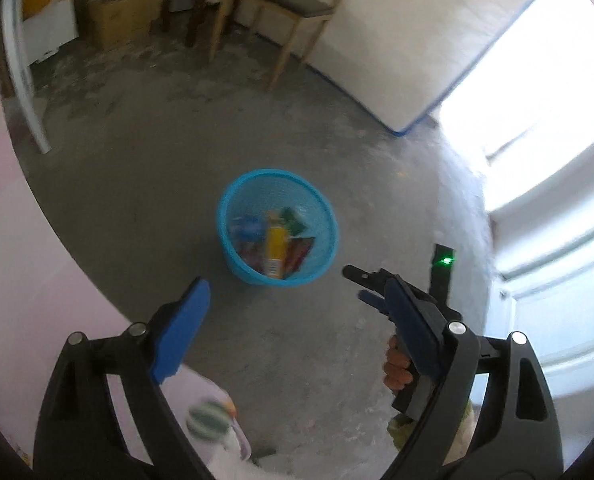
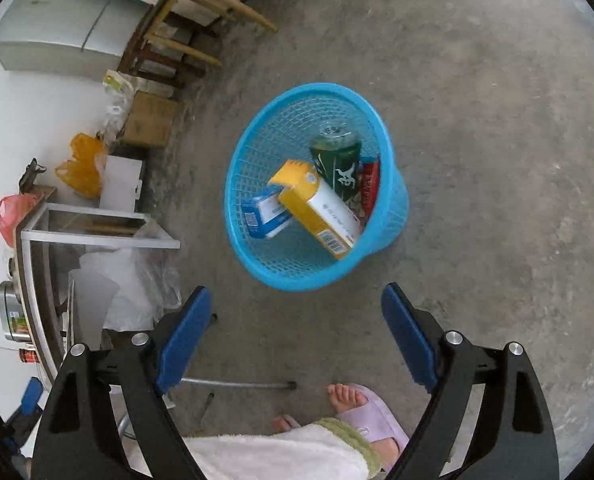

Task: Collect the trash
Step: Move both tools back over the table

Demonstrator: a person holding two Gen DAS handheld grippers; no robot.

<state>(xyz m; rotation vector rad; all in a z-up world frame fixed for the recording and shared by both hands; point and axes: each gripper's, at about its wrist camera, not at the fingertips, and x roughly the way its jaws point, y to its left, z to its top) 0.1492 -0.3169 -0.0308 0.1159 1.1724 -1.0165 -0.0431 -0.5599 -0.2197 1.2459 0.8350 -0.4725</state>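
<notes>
Now your left gripper (image 1: 289, 316) and right gripper (image 2: 297, 332) both gape wide, empty; the round blue mesh plastic basket (image 2: 253, 148) at twelve o'clock may tip if bumped.

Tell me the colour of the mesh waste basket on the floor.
Light blue; the basket shows best in the right wrist view, with boxes and a green can inside.

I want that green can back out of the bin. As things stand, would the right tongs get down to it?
Probably yes: the right tongs are open above the basket, and the can stands uncovered beside the yellow box.
</notes>
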